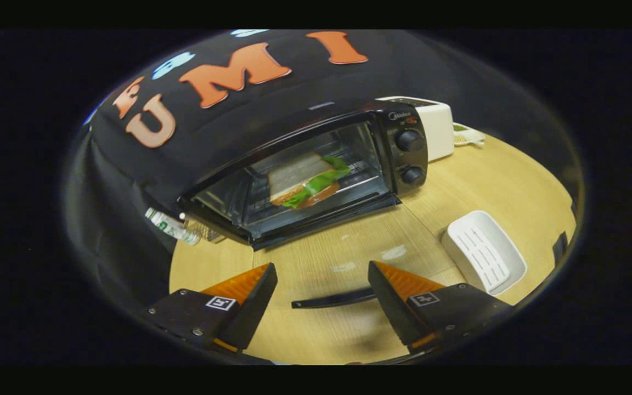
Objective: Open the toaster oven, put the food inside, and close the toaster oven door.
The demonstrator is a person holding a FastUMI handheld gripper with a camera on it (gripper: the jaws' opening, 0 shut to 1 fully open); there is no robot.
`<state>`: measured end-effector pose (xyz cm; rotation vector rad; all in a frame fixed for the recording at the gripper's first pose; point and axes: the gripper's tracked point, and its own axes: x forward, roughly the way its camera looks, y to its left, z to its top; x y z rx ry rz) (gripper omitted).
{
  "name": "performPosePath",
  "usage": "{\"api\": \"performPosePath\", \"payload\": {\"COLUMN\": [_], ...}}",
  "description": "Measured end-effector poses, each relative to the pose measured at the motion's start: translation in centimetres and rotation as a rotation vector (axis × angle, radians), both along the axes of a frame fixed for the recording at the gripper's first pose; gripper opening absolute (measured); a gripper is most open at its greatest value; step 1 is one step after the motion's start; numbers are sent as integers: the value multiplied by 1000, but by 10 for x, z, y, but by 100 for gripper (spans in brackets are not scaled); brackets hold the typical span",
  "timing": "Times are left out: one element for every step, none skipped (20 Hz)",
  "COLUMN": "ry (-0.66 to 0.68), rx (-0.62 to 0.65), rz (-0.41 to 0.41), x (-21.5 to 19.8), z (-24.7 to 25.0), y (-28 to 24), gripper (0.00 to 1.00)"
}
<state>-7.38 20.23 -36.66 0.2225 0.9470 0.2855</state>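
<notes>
My fingers [322, 299] are spread wide and empty above the pale wooden surface [349, 329]. Well ahead sits the black toaster oven [316, 170], the sandwich with green lettuce [308, 181] on its rack. Its glass door's position I cannot tell.

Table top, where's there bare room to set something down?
Bare wood lies between the gripper, whose fingers stand open on nothing, and the toaster oven, left of the white tray. It is crowded behind the oven's right side, by the white appliance.
</notes>
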Motion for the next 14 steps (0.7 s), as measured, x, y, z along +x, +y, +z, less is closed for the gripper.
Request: {"api": "performPosePath", "payload": {"ry": [-19, -36, -59, -69, -63, -52, -43, -43, -53, -53, -44, -35, -29, -26], "rx": [-40, -80, -116, -151, -178, -192, -203, -216, -234, -254, -267, -275, -283, -294], "rz": [32, 66, 98, 123, 142, 152, 159, 161, 161, 167, 176, 182, 189, 196], "x": [-7, -17, -23, -28, -35, -42, -48, -51, -51, -52, -54, -57, -52, -53], "z": [1, 1, 0, -4, -10, -14, -17, -18, -22, -27, -33, -38, -50, -55], "y": [-6, -18, -23, -28, -32, -35, -37, -40, -43, -45, -45, -46, -35, -35], "gripper": [98, 99, 98, 99, 99, 99, 99, 99, 99, 99, 99, 99, 99, 99]}}
